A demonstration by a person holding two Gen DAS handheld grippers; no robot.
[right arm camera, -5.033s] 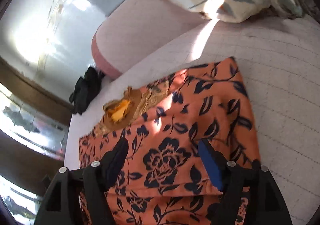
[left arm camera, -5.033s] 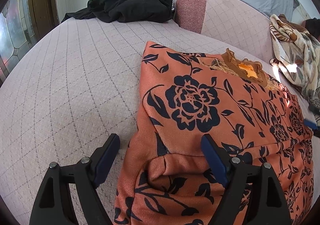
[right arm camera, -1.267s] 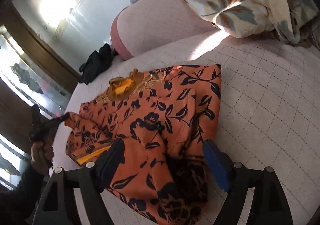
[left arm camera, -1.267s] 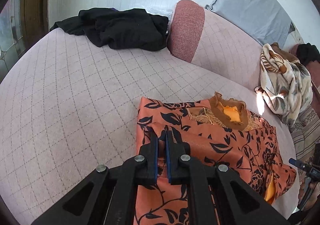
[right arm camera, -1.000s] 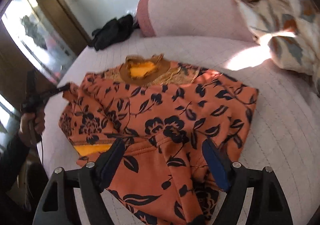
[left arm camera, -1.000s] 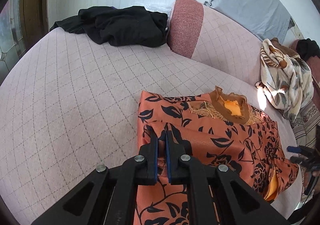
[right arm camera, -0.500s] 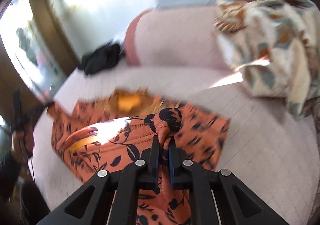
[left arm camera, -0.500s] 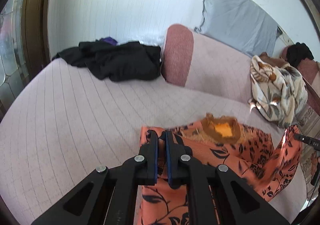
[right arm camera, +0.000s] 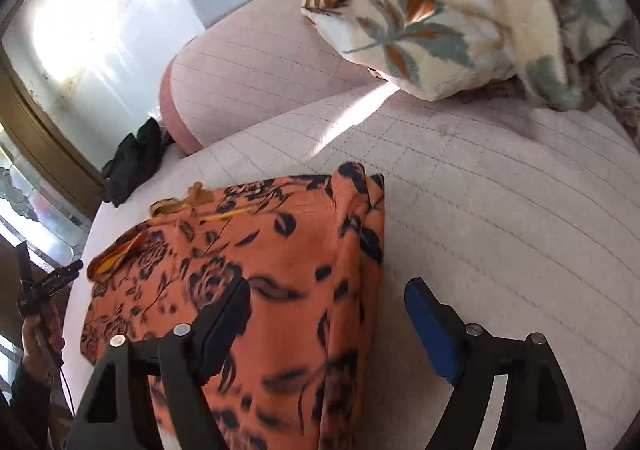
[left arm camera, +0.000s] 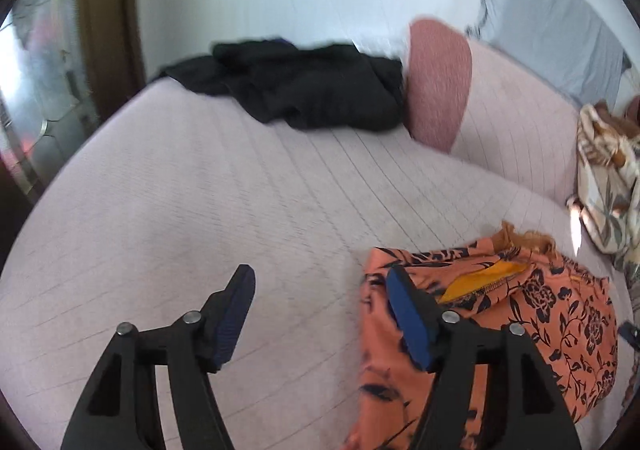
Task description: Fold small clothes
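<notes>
On the left, the left gripper (left arm camera: 320, 302) has just been opening; its jaws now stand spread, and nothing lies between them but the bare pink quilted sofa seat (left arm camera: 200, 210). Its right finger (left arm camera: 408, 314) shows against the left edge of the orange floral garment (left arm camera: 560, 314); whether it touches the cloth cannot be told. The gripper tilts downward toward the seat. In the right wrist view, the hand (right arm camera: 42, 334) that grips its handle shows at the far left edge, off the seat.

The garment lies folded on the seat, its yellow lining showing at the neckline.

On the right, the right gripper (right arm camera: 326, 310) has also just been opening and is spread wide, angled down over the garment's right fold. The cloth sits between the jaws, but the pads do not press it. A black pile of clothes (left arm camera: 304, 90) and a floral blanket (right arm camera: 460, 10) lie well apart.
</notes>
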